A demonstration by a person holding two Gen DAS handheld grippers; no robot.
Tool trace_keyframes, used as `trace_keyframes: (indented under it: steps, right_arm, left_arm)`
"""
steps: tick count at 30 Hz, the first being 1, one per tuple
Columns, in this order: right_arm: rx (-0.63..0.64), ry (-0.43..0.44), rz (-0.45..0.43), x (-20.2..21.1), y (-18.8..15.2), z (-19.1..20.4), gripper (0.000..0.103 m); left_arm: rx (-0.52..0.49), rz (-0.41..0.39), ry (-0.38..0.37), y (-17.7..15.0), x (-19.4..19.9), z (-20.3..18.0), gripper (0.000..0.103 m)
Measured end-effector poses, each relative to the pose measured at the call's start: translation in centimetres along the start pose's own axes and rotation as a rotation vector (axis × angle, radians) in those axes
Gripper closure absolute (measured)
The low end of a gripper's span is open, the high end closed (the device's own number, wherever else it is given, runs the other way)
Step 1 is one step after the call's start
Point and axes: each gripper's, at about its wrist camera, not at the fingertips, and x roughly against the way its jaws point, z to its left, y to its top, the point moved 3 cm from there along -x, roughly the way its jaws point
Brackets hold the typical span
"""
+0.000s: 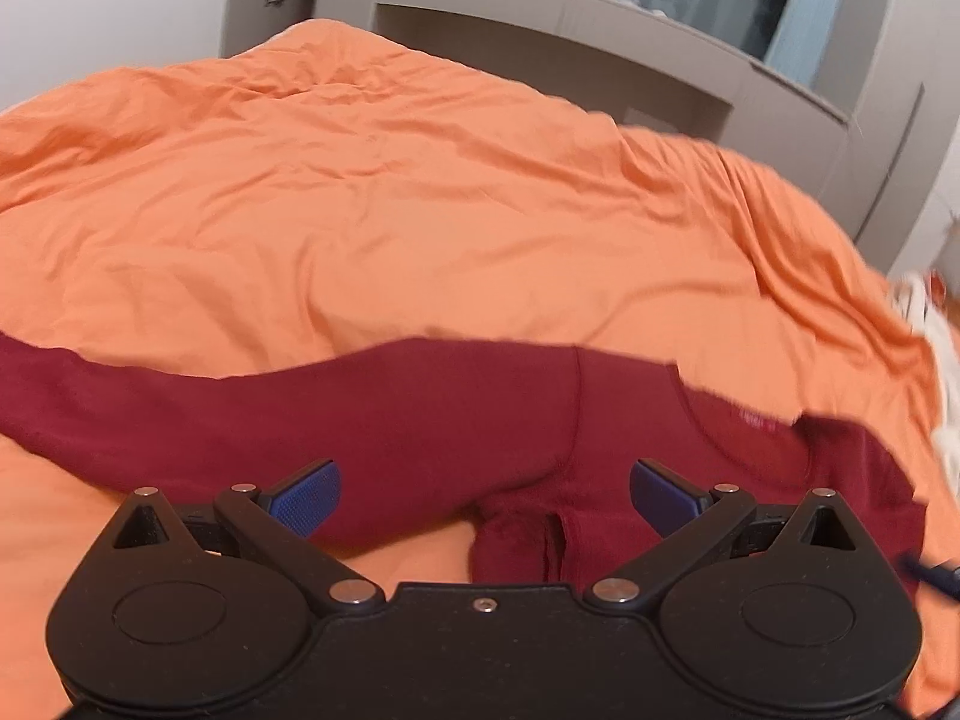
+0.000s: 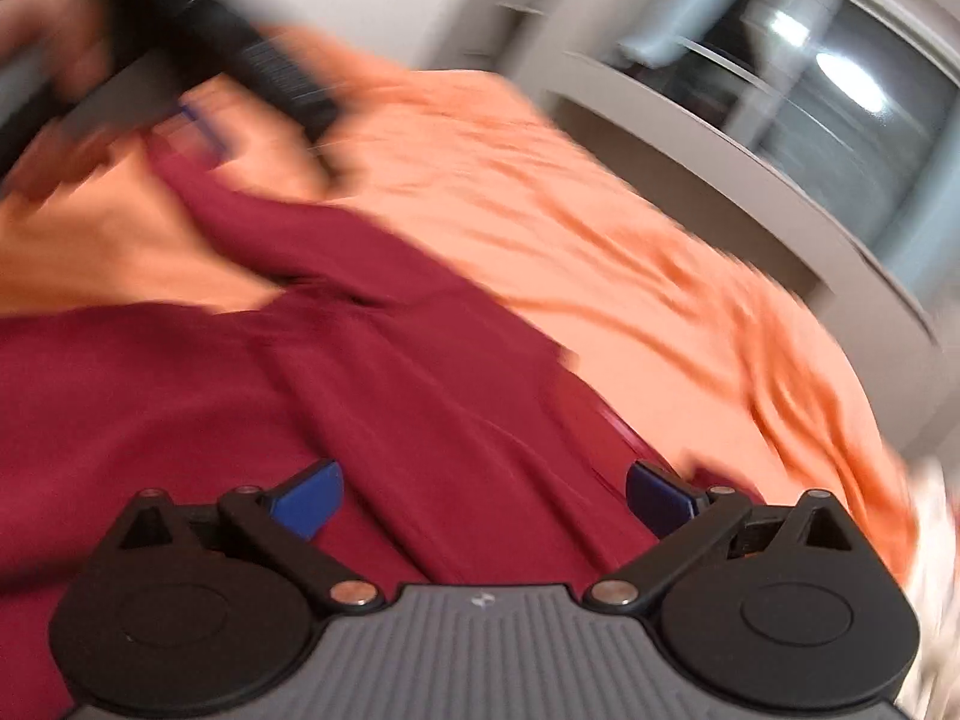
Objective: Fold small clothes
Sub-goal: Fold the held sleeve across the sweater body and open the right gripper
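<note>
- Dark red shirt (image 1: 420,408) lies directly beneath both grippers, on a bed spread with an orange sheet (image 1: 360,192).
- Left gripper (image 1: 485,495) hangs over it with jaws spread wide and nothing between the pads; a bunched fold sits just below the gap.
- Right gripper (image 2: 483,498) is likewise wide apart and empty, poised over the shirt's body in a motion-blurred view.
- Shirt's long axis runs crosswise to the left gripper, one sleeve trailing toward the left edge.
- Right gripper appears nearer the body, left nearer the sleeve.
- Grey shelving (image 1: 600,18) stands behind the bed.
</note>
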Motion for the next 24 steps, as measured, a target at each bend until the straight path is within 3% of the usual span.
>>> trace_keyframes:
  steps: [6,10,14,16,19,20,21,23,24]
  right_arm:
    - [-0.477,-0.135,-0.013,1.7,-5.7,-10.6,0.000]
    - [-0.671,-0.207,-0.019,0.6,-9.4,-15.6,0.001]
    - [-0.931,-0.189,-0.022,-1.0,-13.6,-19.3,0.022]
    - [-1.008,-0.158,-0.047,-1.7,-14.9,-20.5,0.024]
    - [-1.012,-0.124,-0.053,-3.3,-15.6,-20.7,0.026]
    - [-1.001,-0.123,-0.043,-3.5,-15.6,-20.7,0.036]
    - [-0.988,-0.127,-0.035,-4.0,-15.5,-20.7,0.060]
    - [-0.992,-0.124,-0.021,-4.0,-15.5,-20.6,0.088]
    - [-1.016,-0.114,-0.025,-4.2,-15.5,-20.7,0.093]
  left_arm:
    - [-0.090,0.027,0.030,-2.1,-2.0,-2.4,0.001]
    - [-0.153,0.056,0.062,-3.5,-3.8,-3.6,0.001]
    - [-0.193,0.088,0.101,-4.5,-5.7,-4.4,0.001]
    - [-0.206,0.100,0.120,-4.7,-6.3,-4.6,0.001]
    - [-0.211,0.106,0.130,-4.7,-6.7,-4.7,0.001]
    - [-0.209,0.108,0.131,-4.7,-6.8,-4.7,0.001]
    - [-0.206,0.110,0.132,-4.7,-6.8,-4.7,0.001]
    - [-0.199,0.114,0.135,-4.7,-7.0,-4.6,0.001]
    - [-0.196,0.115,0.136,-4.7,-7.0,-4.5,0.001]
